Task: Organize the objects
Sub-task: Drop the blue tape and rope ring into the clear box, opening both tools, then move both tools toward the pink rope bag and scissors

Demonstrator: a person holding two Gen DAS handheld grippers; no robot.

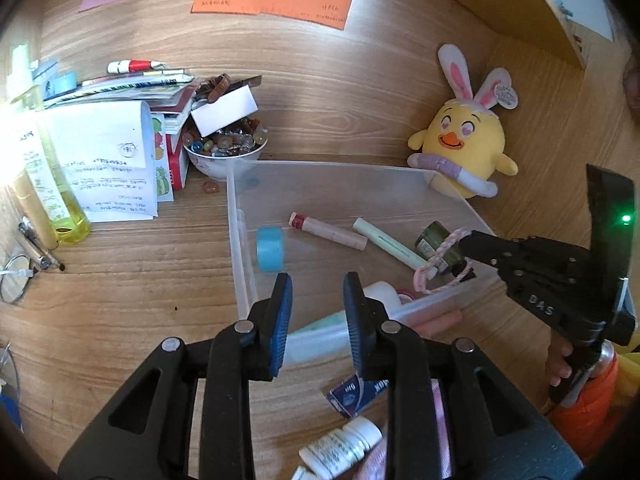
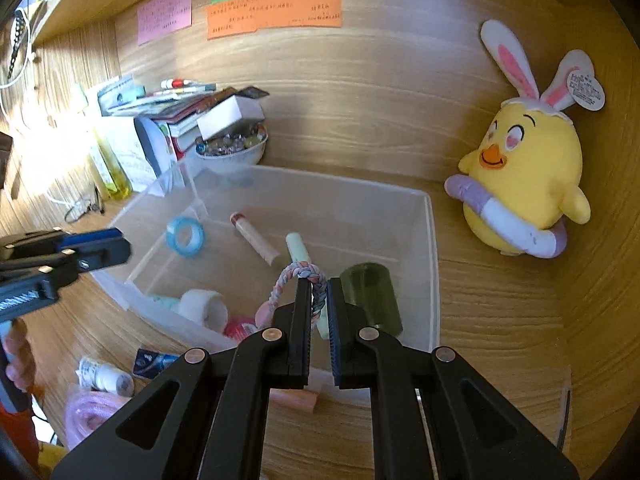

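Note:
A pink braided hair tie (image 2: 306, 270) hangs in a loop from my right gripper (image 2: 319, 286), which is shut on it above the near right part of a clear plastic box (image 2: 434, 260). In the left wrist view that gripper (image 1: 466, 240) reaches in from the right, with the hair tie (image 1: 446, 246) over the box (image 1: 236, 240). Inside the box lie a blue tape roll (image 1: 270, 249), a beige tube (image 1: 328, 232), a pale green tube (image 1: 386, 244), a dark green jar (image 2: 372, 292) and a white roll (image 2: 204, 306). My left gripper (image 1: 318, 292) stands open and holds nothing, at the box's near left side.
A yellow plush chick (image 1: 464, 144) sits right of the box against the back panel. A bowl of beads (image 1: 226, 148), stacked books and papers (image 1: 116, 160) and a yellow bottle (image 1: 60, 200) crowd the left. A white pill bottle (image 1: 340, 448), a dark blue packet (image 1: 352, 396) and a pink coil (image 2: 88, 412) lie in front.

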